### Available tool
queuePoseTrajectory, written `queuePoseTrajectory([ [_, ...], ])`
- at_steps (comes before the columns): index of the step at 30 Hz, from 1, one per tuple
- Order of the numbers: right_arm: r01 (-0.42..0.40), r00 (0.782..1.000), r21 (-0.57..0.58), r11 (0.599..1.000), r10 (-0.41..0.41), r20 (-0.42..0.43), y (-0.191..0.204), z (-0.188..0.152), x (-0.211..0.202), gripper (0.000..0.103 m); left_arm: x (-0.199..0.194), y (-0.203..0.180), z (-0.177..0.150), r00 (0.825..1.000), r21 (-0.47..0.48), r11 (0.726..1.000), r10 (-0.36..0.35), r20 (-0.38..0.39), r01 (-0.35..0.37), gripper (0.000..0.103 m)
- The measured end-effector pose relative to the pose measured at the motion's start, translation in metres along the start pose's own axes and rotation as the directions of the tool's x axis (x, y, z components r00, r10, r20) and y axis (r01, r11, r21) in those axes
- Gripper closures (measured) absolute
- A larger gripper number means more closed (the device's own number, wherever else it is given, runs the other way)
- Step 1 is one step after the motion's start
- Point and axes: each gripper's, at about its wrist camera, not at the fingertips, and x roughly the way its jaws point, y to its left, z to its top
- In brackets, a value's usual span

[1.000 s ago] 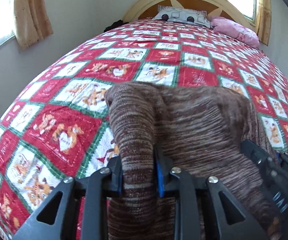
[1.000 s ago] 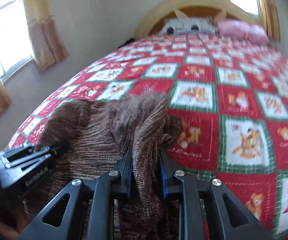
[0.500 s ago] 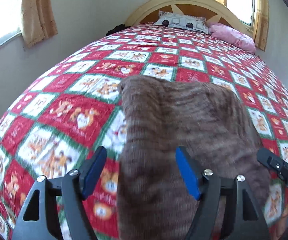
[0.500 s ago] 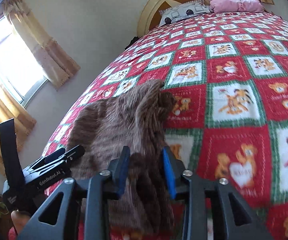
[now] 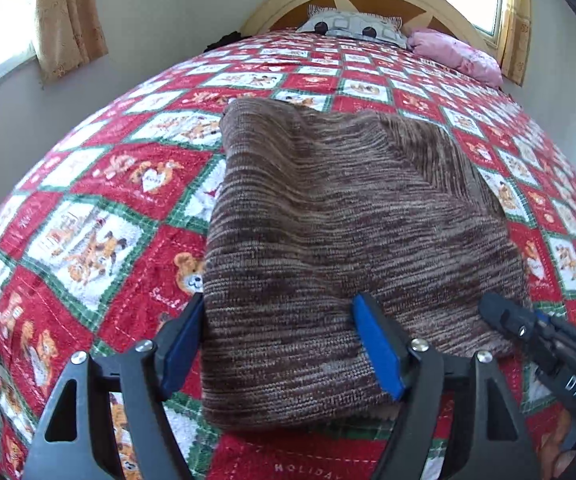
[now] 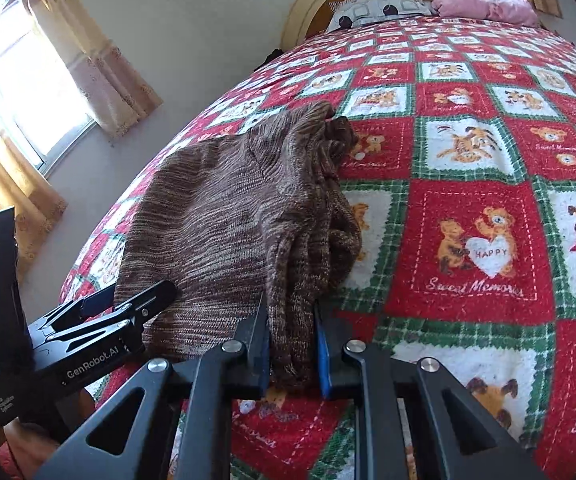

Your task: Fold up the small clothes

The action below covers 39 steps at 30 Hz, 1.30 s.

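Both wrist views close, headboard-facing, sharing sweater.

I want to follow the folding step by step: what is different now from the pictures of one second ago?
The left gripper has let go of the brown striped knitted garment and stands open around its near edge. The right gripper, after loosening, has just been closing again on a bunched fold. The garment now lies flatter. The red and green teddy-bear bedspread and the pillows are unchanged.

Brown marled knit sweater, folded, lying flat on bedspread
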Motion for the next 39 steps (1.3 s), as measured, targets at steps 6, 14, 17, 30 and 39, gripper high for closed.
queuePoseTrajectory([
  [6,-0.274,0.957,0.343,0.899,0.291,0.000,-0.027,-0.009,-0.004,0.090,-0.010,0.013,0.005,0.999,-0.027,0.998,-0.048,-0.010,0.048,0.068],
  [14,-0.155,0.987,0.268,0.951,0.162,-0.003,-0.034,-0.021,-0.009,0.090,-0.006,0.023,0.004,0.999,0.031,0.999,0.018,-0.037,-0.017,0.070],
  [17,-0.113,0.993,0.197,0.974,0.115,0.000,-0.024,-0.021,-0.013,0.090,-0.006,0.019,-0.002,0.996,0.059,0.994,0.086,0.011,-0.086,0.049],
  [30,0.184,0.946,-0.041,0.982,-0.166,0.280,0.033,-0.025,-0.097,0.034,-0.037,0.011,-0.011,0.989,0.030,0.992,0.121,0.079,-0.124,0.029],
  [39,0.268,0.949,-0.033,0.963,-0.257,0.183,0.038,-0.057,-0.084,0.034,-0.040,-0.002,-0.038,0.994,0.059,0.993,0.104,0.025,-0.105,0.029],
])
